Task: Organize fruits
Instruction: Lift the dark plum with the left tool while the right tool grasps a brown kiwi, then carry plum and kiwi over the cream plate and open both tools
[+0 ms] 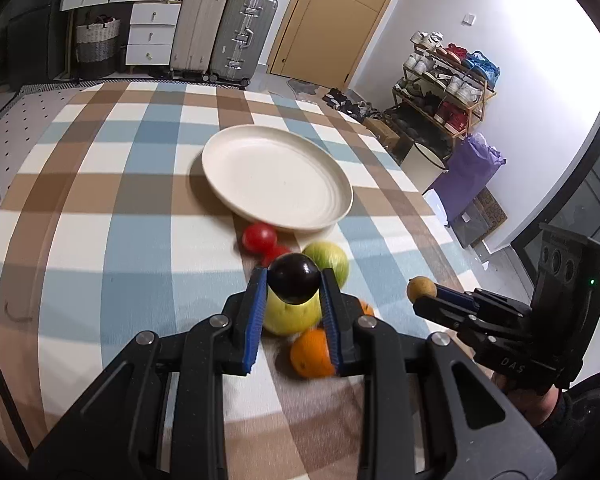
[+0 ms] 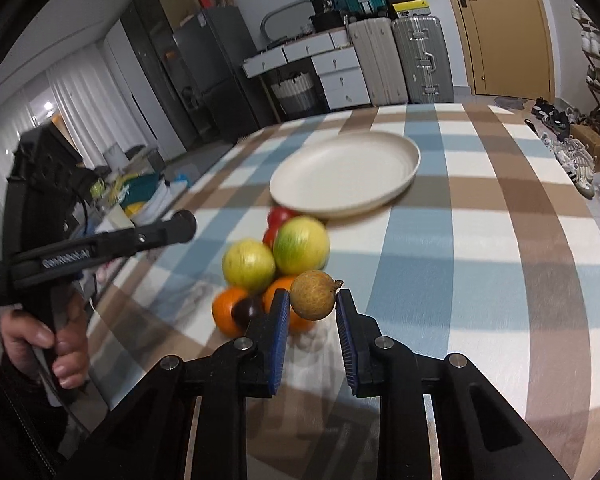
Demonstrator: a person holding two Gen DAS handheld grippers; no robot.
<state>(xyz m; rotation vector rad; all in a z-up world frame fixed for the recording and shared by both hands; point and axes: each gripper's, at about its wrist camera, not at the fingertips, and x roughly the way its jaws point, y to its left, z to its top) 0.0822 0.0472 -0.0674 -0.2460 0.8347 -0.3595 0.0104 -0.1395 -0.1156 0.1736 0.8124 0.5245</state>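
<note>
With the left gripper (image 1: 294, 280) clamped on a dark plum (image 1: 294, 283) and the right gripper (image 2: 313, 300) on a tan longan (image 2: 313, 295), both above the fruit pile (image 2: 284, 256), we judged it best to carry them level over the empty plate (image 1: 324, 216) before releasing.

A checked tablecloth (image 1: 100, 208) in brown, blue and white fills the foreground; at twelve o'clock stand suitcases (image 1: 224, 32) and white drawers (image 1: 152, 32), a wooden door (image 1: 340, 20) at one o'clock, a shoe rack (image 1: 444, 88) at two o'clock.
</note>
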